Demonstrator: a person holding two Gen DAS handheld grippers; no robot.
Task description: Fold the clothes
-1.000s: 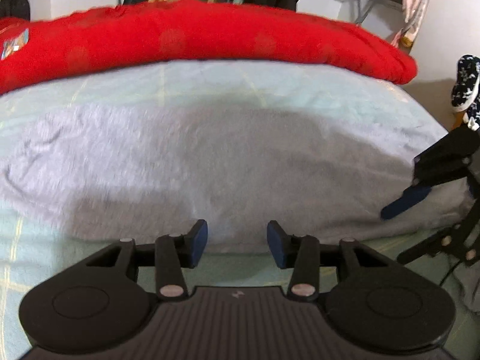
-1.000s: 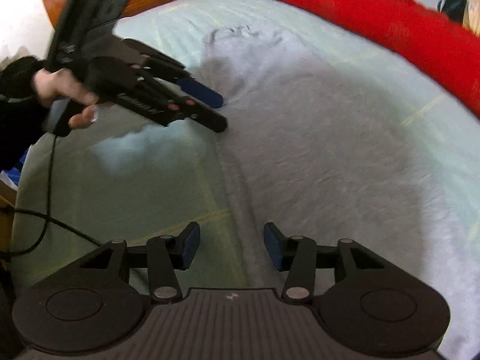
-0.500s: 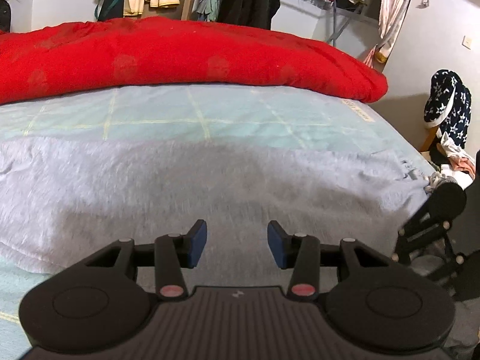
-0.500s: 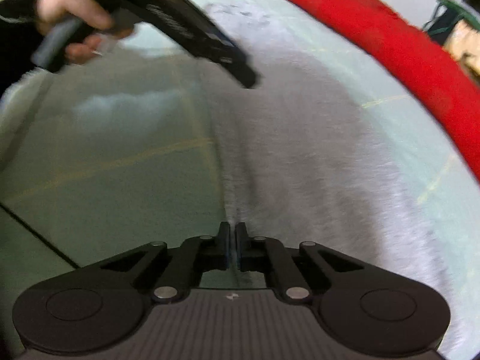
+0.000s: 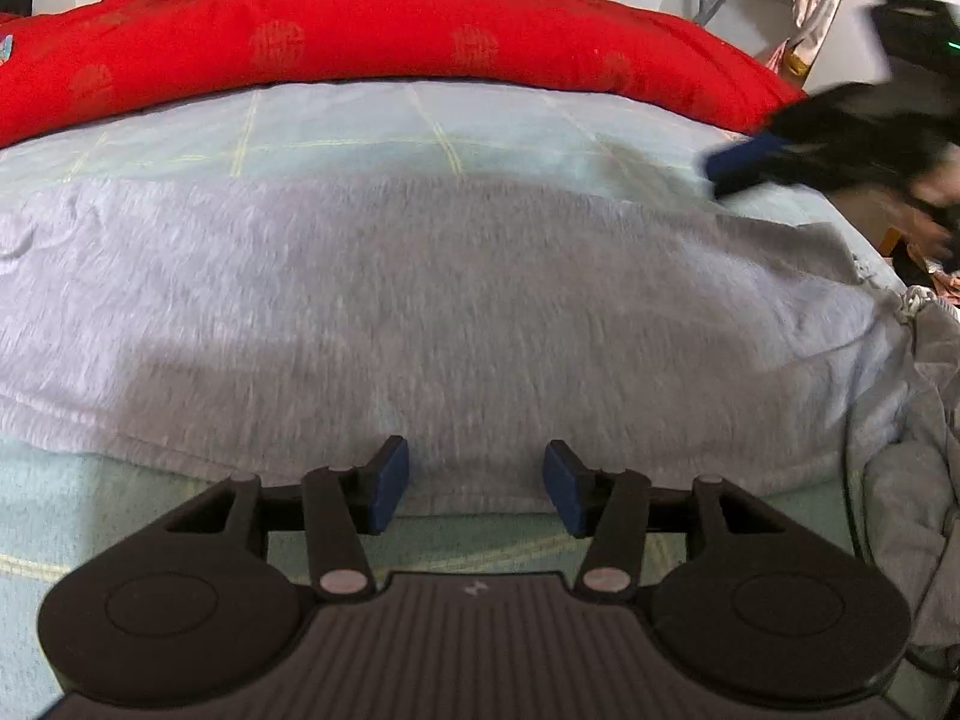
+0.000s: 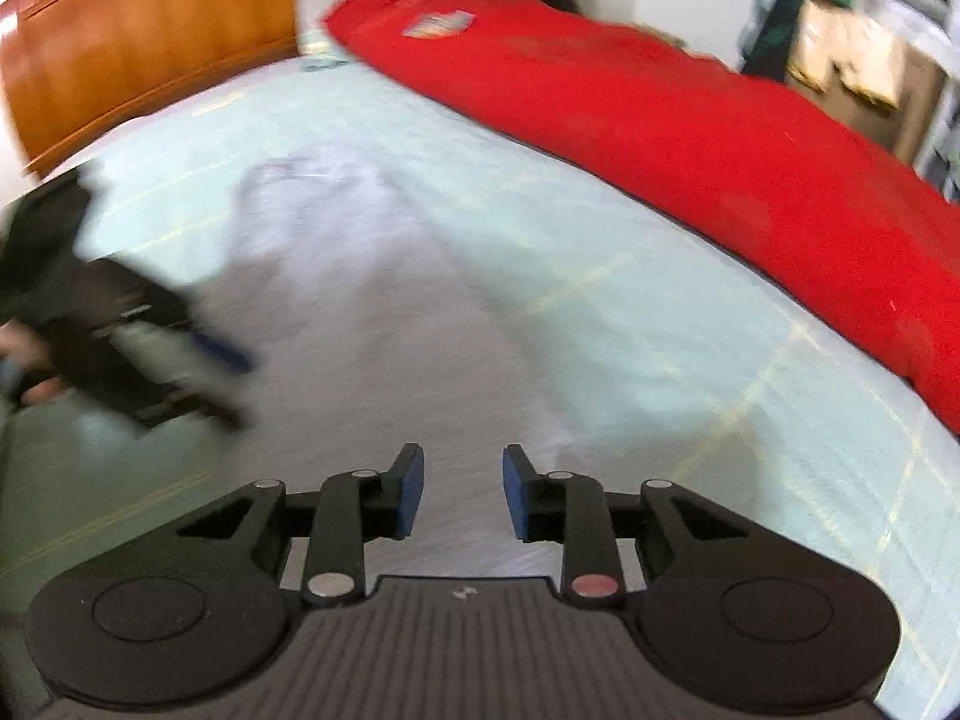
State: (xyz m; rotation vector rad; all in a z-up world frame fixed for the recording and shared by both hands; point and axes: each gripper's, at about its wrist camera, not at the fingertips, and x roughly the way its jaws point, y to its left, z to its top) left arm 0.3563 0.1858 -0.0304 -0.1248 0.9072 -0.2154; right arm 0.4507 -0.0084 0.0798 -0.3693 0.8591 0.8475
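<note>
Left gripper low at the near hem of the grey garment, jaws half apart and opening, nothing between them. Garment spread flat across the bed, red quilt behind. Right gripper above the cloth's right end, jaws narrow but opening, empty. Looks like setting up for a fold. Next: pinch the near edge at both ends, lift together, carry across.

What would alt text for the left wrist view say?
A grey garment lies spread flat on a pale green bed sheet, with the left gripper opening, nothing between its fingers, at its near edge. A red quilt lies behind.
</note>
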